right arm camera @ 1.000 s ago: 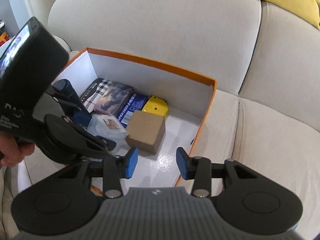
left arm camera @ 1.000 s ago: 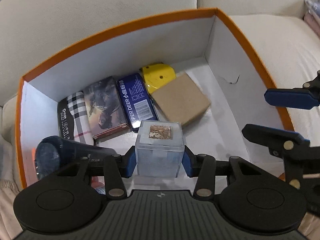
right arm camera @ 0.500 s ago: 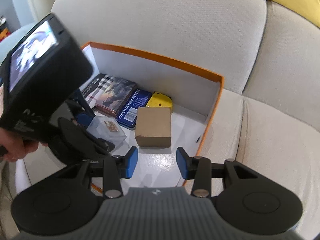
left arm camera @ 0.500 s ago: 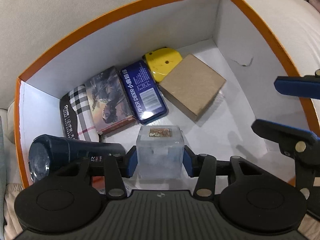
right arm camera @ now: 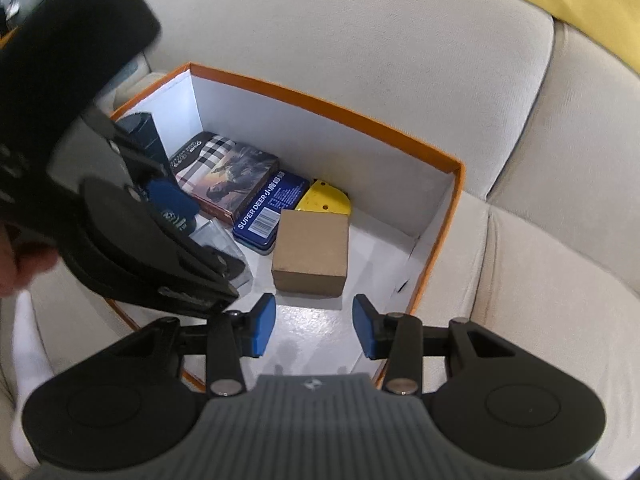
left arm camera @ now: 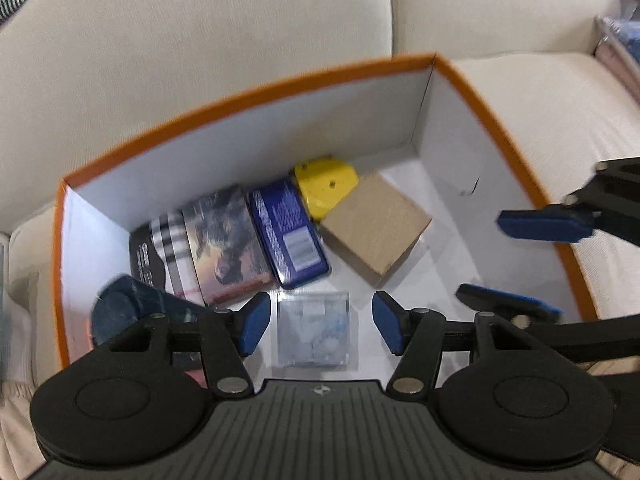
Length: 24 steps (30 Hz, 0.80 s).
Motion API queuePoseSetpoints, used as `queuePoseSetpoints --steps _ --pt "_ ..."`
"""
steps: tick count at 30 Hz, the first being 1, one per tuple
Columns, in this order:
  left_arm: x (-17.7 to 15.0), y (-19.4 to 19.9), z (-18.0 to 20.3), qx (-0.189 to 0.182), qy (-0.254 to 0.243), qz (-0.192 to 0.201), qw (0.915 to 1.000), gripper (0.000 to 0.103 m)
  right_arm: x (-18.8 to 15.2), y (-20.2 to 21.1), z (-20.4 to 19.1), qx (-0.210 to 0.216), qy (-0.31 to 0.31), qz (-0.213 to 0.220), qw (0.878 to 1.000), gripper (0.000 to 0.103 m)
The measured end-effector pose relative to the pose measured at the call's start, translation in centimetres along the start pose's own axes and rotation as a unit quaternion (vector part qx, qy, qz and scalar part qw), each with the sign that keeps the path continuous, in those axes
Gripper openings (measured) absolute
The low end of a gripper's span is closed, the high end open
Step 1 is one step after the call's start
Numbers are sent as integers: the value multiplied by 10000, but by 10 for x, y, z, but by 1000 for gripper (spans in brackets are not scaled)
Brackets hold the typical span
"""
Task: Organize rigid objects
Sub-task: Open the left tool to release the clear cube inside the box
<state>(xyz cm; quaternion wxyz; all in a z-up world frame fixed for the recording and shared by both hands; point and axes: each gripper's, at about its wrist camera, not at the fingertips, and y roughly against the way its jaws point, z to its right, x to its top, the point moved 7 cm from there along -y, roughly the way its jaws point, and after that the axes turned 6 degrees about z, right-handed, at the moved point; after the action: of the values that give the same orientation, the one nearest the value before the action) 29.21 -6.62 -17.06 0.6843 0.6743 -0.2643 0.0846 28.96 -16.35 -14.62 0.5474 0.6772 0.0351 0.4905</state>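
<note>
An orange-rimmed box (left arm camera: 248,96) with white walls sits on a beige sofa. A clear plastic cube (left arm camera: 313,329) lies on the box floor. My left gripper (left arm camera: 316,324) is open above it, jaws apart on either side, not touching. In the right wrist view the cube (right arm camera: 218,240) is partly hidden behind the left gripper. My right gripper (right arm camera: 314,330) is open and empty over the box's near right part (right arm camera: 456,200); its fingers (left arm camera: 544,226) show in the left wrist view.
In the box lie a brown cardboard box (left arm camera: 376,226), a yellow piece (left arm camera: 324,188), a blue tin (left arm camera: 288,232), a picture box (left arm camera: 226,248), a plaid case (left arm camera: 164,248) and a dark cylinder (left arm camera: 132,308). Sofa cushions (right arm camera: 540,280) surround the box.
My left gripper has opened and let go of the clear cube, which now lies on the box floor. The left gripper has lifted back. The right gripper stays open.
</note>
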Motion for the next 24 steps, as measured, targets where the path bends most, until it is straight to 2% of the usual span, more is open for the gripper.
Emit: queuePoseSetpoints --steps 3,7,11,16,20,24 --pt "6 9 -4 -99 5 195 9998 69 6 -7 -3 -53 286 -63 9996 44" --pt "14 18 -17 -209 245 387 9987 69 14 -23 -8 -9 655 -272 9975 44" --pt "22 23 -34 -343 615 524 9961 68 16 -45 -13 15 1138 -549 9920 44" --pt "29 28 -42 -506 770 711 9932 68 15 -69 -10 16 1469 -820 9858 44" --pt "32 26 -45 -596 891 774 9912 68 15 -79 -5 129 1249 -925 9878 42" --pt "31 26 -43 -605 892 814 9908 68 16 -76 -9 195 1178 -834 9893 38"
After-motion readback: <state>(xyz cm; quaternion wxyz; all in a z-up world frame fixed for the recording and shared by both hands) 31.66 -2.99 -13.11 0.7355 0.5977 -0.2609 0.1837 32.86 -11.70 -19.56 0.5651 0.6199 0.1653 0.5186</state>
